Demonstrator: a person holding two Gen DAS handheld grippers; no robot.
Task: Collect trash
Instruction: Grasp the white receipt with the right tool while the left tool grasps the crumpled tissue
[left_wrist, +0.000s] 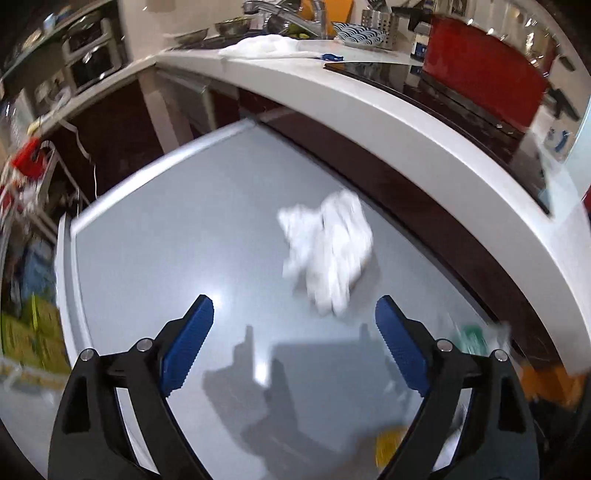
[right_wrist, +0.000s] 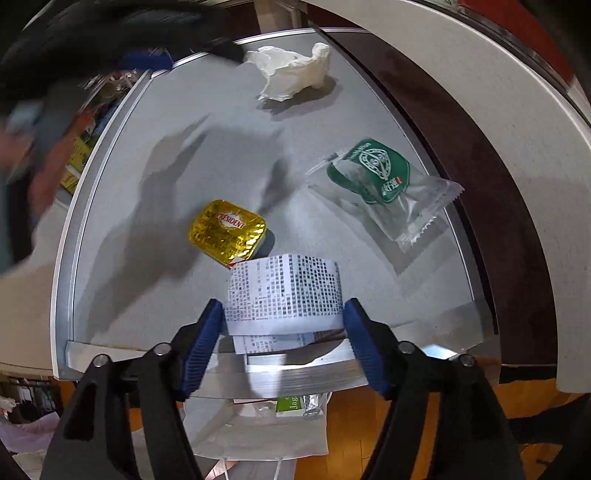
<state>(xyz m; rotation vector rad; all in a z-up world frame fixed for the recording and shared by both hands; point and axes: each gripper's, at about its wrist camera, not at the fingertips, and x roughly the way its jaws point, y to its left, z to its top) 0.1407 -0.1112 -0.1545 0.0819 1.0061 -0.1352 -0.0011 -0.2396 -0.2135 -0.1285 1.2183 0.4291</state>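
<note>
Two grippers are at work over a grey table (right_wrist: 155, 206). In the right wrist view, the right gripper (right_wrist: 283, 314) has its blue fingers (right_wrist: 207, 332) spread, and a curled paper receipt (right_wrist: 282, 295) sits between them at the near edge of the table; the fingers stand right at its two ends, though whether they press on it cannot be told. Just beyond the receipt lies a small gold foil butter packet (right_wrist: 227, 230), almost touching the receipt's far edge. To the right of that, well apart from it, lies a clear plastic wrapper with a green logo (right_wrist: 384, 188). At the far end of the table sits a crumpled white tissue (right_wrist: 291, 72). Below the table's near edge, on the floor side, a white bag (right_wrist: 258, 432) shows with some packaging in its mouth.

In the left wrist view, the left gripper (left_wrist: 294, 334) is spread wide and holds nothing, hovering above the table (left_wrist: 166, 221). The tissue (left_wrist: 328, 251) lies ahead of it, closer to the right finger, blurred. A white kitchen counter (left_wrist: 406, 122) curves behind the table, with a red appliance (left_wrist: 484, 70) on it
</note>
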